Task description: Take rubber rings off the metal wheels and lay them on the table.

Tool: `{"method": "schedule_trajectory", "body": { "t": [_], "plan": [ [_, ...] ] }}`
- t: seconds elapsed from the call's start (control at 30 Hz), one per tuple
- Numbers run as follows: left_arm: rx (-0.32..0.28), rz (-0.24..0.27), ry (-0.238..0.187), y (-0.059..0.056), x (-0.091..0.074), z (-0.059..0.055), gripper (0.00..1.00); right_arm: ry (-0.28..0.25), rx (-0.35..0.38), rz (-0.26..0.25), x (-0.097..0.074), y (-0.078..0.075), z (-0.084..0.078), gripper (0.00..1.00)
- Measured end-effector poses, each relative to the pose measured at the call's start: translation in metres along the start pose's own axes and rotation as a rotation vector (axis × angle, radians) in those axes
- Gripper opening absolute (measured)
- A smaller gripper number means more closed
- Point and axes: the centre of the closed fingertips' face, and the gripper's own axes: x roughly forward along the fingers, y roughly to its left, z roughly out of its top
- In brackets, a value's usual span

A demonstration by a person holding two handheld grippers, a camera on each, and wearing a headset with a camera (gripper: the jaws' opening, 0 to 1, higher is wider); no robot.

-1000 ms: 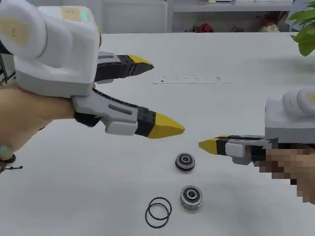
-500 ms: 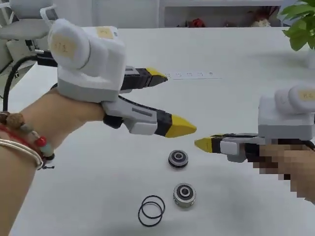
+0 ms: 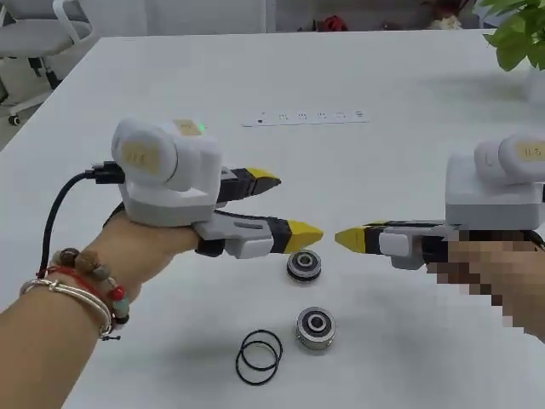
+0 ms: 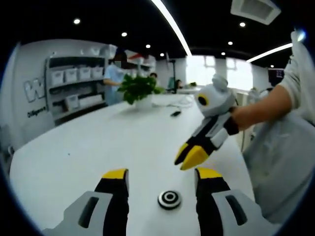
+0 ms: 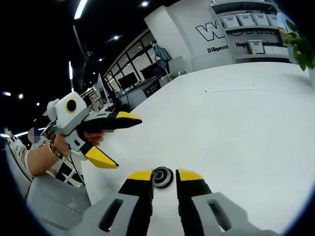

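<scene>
Finding two rubber rings (image 3: 260, 358) on the counter (image 3: 409, 119) beside a seemingly bare wheel (image 3: 316, 328). A second wheel (image 3: 304, 265), dark-rimmed and judged unstripped, lies just below both fingertips. Left gripper (image 3: 298, 206) fingers are spread wide, right gripper (image 3: 349, 240) fingers narrowly parted, and both are empty.

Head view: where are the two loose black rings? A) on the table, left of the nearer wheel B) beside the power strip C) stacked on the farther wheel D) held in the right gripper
A: the rings lie flat on the table just left of the nearer wheel, apart from the farther wheel.
</scene>
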Motion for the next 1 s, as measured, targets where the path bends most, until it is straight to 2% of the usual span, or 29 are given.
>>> {"method": "schedule_trajectory", "body": {
  "t": [0.17, 0.33, 0.5, 0.63, 0.8, 1.0],
  "plan": [
    [0.009, 0.004, 0.028, -0.002, 0.006, -0.014, 0.51, 0.001, 0.004, -0.002, 0.0, -0.001, -0.001, 0.14],
    [0.042, -0.023, 0.096, -0.011, 0.017, -0.037, 0.42, 0.009, -0.002, 0.0, 0.001, 0.0, -0.002, 0.14],
    [0.026, -0.044, 0.086, -0.016, 0.021, -0.039, 0.38, 0.011, -0.002, -0.001, 0.001, 0.0, -0.003, 0.14],
    [0.012, -0.038, 0.088, -0.014, 0.023, -0.043, 0.35, 0.016, -0.005, 0.0, 0.002, 0.0, -0.004, 0.13],
    [0.004, -0.01, 0.118, -0.008, 0.025, -0.054, 0.28, 0.02, -0.007, 0.001, 0.002, 0.0, -0.004, 0.13],
    [0.01, -0.03, 0.134, -0.016, 0.028, -0.06, 0.22, 0.029, -0.01, 0.002, 0.004, 0.0, -0.006, 0.13]
  ]
}}
